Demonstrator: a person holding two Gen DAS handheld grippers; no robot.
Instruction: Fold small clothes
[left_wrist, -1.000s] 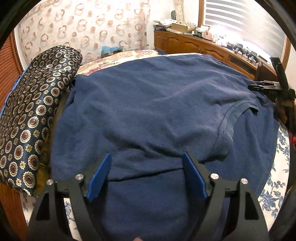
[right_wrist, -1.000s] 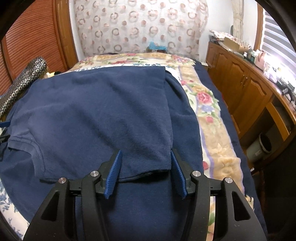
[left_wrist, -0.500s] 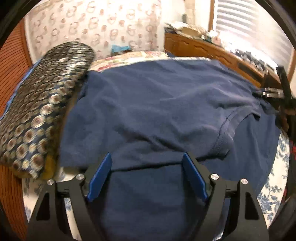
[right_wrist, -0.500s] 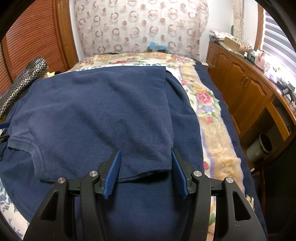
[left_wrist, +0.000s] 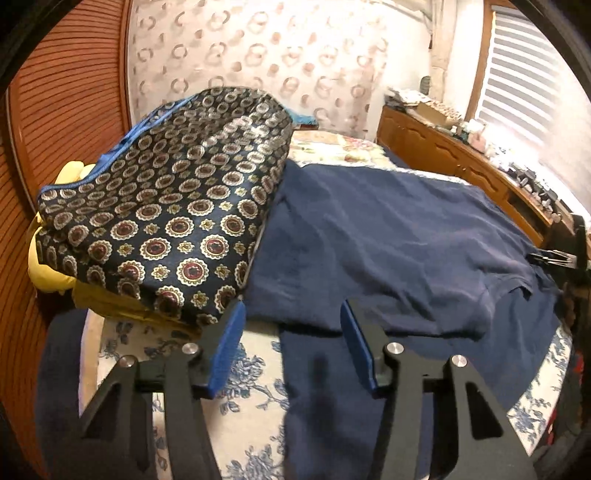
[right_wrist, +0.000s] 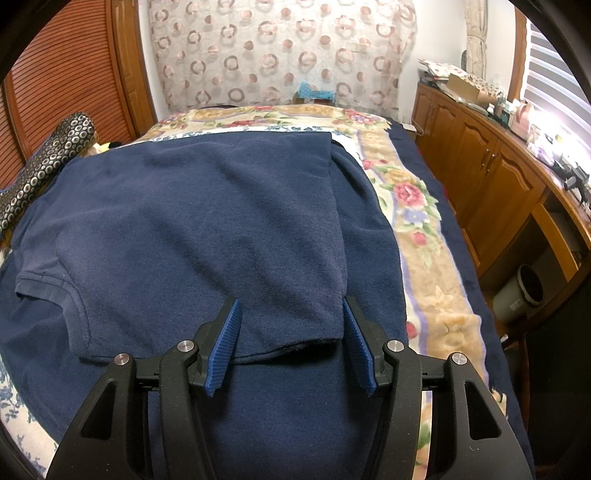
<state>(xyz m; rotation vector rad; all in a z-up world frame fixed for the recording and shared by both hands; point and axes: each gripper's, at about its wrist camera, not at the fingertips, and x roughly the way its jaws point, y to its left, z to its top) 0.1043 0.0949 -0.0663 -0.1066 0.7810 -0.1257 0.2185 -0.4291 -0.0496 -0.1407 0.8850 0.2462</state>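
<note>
left wrist view: the left gripper (left_wrist: 291, 325) is closing, its pads not yet pressing on anything, with the navy shirt's (left_wrist: 388, 240) folded edge between the tips and a patterned cushion (left_wrist: 166, 221) close at ten o'clock. right wrist view: the right gripper (right_wrist: 290, 321) stands half open, ungripping, astride the folded sleeve (right_wrist: 295, 240), with bare floral blanket (right_wrist: 424, 258) at three o'clock.
</note>
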